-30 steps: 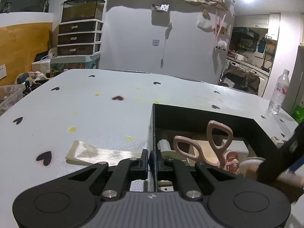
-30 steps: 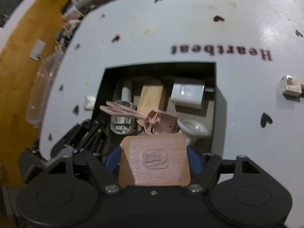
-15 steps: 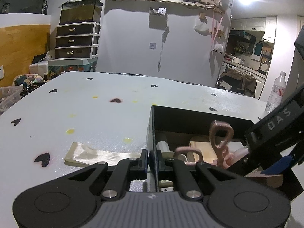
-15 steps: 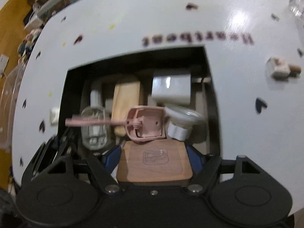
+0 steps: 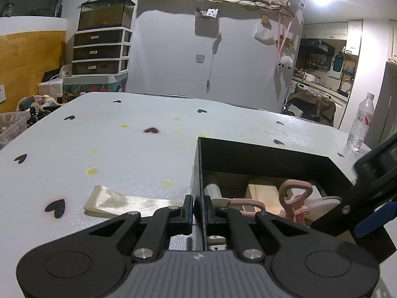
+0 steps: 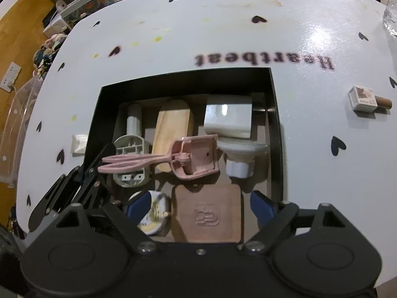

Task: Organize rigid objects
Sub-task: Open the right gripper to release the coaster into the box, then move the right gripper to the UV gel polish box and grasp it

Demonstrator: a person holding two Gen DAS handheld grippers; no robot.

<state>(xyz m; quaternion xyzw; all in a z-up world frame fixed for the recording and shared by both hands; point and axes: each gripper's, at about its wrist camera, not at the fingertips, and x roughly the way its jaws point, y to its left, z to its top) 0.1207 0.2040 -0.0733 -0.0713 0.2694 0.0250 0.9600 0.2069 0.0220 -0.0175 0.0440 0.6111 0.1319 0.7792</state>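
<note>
A black open box on the white table holds a pink scissor-handled tool, a wooden piece, a white block, a white funnel-shaped piece, a grey plastic part and a round tin. My left gripper is shut on the box's left wall. My right gripper points down into the box's near end and its jaws are opening. A brown square block lies between its blue pads, with a gap on each side.
A white stamp with a brown handle lies on the table right of the box. A cream strip lies left of it, and a water bottle stands at the far right edge. Drawers and clutter sit beyond the table's left side.
My right gripper tipped further down into the box and its jaws widened off the brown block, which now rests inside. The pink tool shifted within the box. The left gripper kept still.
</note>
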